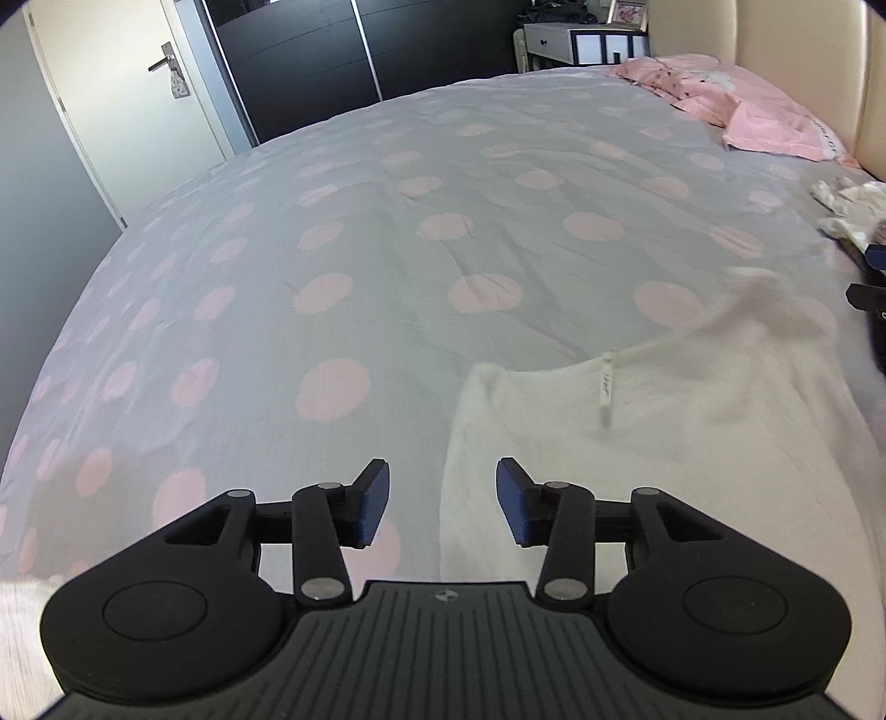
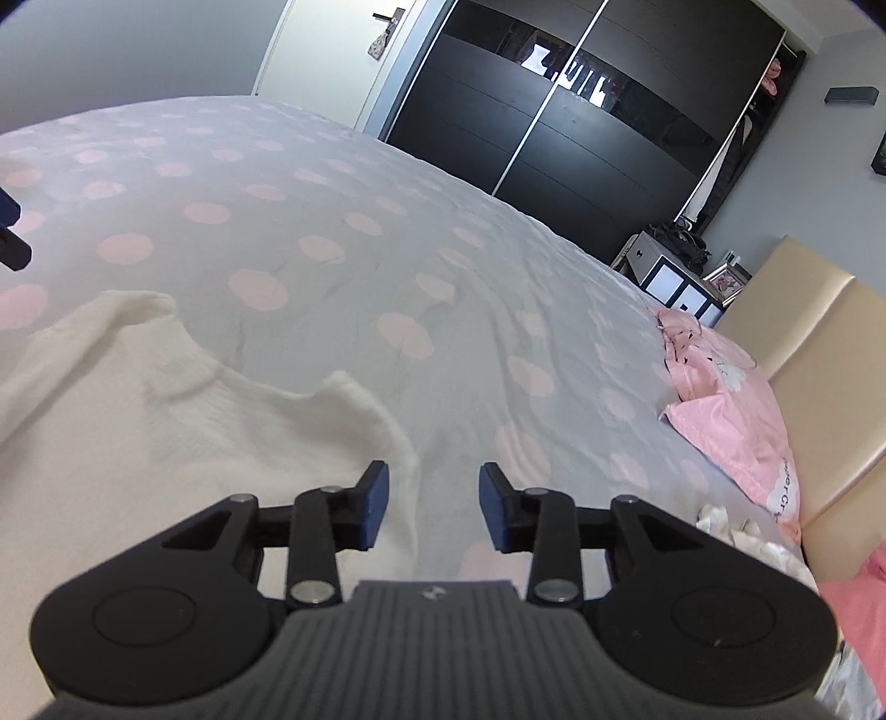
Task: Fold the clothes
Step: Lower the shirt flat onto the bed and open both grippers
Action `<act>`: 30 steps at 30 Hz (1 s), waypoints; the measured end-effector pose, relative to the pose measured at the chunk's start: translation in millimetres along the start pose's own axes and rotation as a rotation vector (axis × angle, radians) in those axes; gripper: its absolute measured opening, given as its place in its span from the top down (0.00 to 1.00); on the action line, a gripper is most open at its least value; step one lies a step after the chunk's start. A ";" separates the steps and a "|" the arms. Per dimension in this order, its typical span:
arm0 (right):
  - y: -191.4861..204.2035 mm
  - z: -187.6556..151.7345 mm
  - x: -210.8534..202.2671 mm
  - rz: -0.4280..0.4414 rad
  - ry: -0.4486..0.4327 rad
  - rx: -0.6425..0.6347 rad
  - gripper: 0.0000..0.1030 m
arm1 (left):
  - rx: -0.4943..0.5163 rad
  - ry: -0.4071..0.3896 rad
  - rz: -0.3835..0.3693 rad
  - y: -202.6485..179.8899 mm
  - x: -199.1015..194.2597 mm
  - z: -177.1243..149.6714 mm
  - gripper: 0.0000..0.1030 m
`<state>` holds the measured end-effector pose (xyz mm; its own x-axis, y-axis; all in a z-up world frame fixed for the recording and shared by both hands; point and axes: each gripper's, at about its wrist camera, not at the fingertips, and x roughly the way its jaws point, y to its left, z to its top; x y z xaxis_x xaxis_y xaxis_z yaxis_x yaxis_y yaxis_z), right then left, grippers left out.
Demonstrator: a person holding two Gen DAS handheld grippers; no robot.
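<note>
A white knit garment [image 1: 637,443] lies flat on the bed, neckline and label toward the far side. My left gripper [image 1: 442,501] is open and empty, hovering over the garment's left edge. In the right wrist view the same garment [image 2: 166,421] fills the lower left. My right gripper [image 2: 433,508] is open and empty above the garment's right shoulder edge. The right gripper's dark body [image 1: 872,293] shows at the left wrist view's right edge, and part of the left gripper [image 2: 11,238] shows at the right wrist view's left edge.
The bed has a grey cover with pink dots [image 1: 387,249]. Pink pillows [image 1: 736,105] lie by the beige headboard [image 2: 819,354]. A crumpled white cloth [image 1: 847,205] lies near the pillows. A black wardrobe [image 2: 581,122], a door [image 1: 127,83] and a nightstand [image 1: 581,44] stand beyond the bed.
</note>
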<state>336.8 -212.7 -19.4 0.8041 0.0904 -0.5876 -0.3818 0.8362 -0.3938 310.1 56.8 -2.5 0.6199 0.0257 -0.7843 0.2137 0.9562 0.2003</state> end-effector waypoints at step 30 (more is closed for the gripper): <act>93.1 -189.0 -165.9 0.297 0.345 0.167 0.94 | 0.099 0.228 -0.082 -121.5 -100.3 -237.9 0.49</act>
<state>81.7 -252.1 -92.1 0.4628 0.1775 -0.8685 -0.4708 0.8794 -0.0711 42.4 7.4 -87.8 0.4137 0.0254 -0.9100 0.3359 0.9248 0.1785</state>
